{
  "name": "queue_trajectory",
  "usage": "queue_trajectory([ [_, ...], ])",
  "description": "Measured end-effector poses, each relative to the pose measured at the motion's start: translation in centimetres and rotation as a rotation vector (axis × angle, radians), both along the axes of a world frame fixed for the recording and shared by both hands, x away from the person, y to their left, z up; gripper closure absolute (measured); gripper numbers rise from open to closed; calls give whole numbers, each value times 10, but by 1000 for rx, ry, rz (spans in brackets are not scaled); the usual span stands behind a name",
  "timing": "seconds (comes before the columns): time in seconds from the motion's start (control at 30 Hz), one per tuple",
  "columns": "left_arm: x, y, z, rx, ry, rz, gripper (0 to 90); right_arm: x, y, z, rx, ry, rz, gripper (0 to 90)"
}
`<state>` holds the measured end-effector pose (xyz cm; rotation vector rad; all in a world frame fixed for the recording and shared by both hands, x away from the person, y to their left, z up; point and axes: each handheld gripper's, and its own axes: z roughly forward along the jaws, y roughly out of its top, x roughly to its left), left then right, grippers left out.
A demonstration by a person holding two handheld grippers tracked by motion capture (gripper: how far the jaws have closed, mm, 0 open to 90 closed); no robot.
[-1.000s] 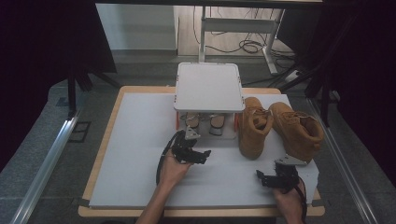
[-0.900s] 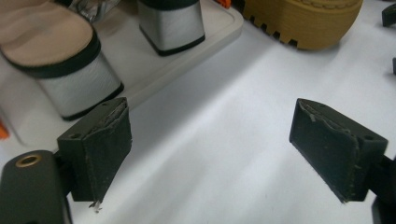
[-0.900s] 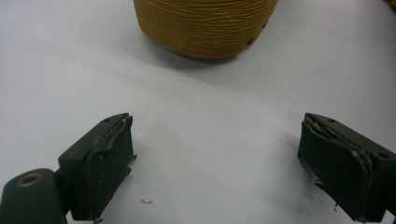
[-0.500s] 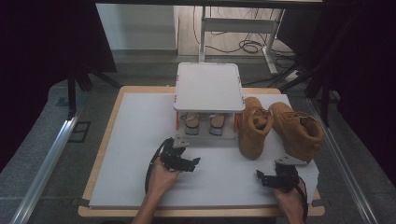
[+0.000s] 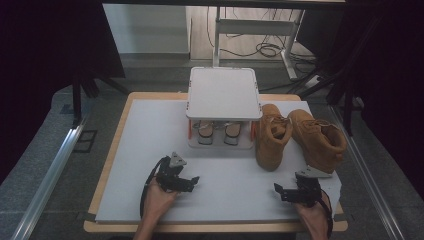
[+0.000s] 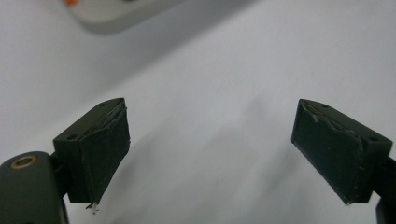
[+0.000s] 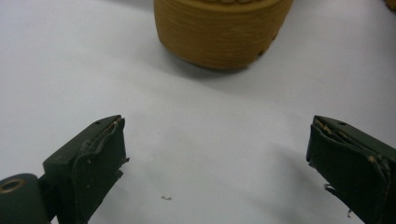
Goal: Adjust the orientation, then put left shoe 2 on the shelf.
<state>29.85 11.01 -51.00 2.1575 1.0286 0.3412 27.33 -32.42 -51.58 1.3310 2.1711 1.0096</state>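
White mat (image 5: 150, 150), wooden table edge (image 5: 107, 165), cables (image 5: 265, 49)

On the surface (image 5: 150, 140), a small two-tier rack (image 5: 223, 94) stands at the back centre, with a pair of shoes (image 5: 215, 132) on its lower shelf. Two boots (image 5: 299, 137) stand just right of it, side by side.
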Motion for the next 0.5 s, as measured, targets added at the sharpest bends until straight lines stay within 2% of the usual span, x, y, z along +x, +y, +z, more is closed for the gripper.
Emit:
queue_trajectory([
  [0.23, -9, 19, -10, 35, 20, 42, 114, -3, 4, 7, 44, -16, 24, 23],
  [0.3, -10, 21, -12, 35, 10, 42, 114, -4, 5, 8, 59, -18, 26, 26],
  [0.33, -12, 22, -13, 35, 3, 45, 114, -4, 8, 9, 78, -17, 33, 52],
  [0.5, -13, 22, -14, 35, -7, 47, 114, -4, 13, 11, 64, -26, 25, 141],
])
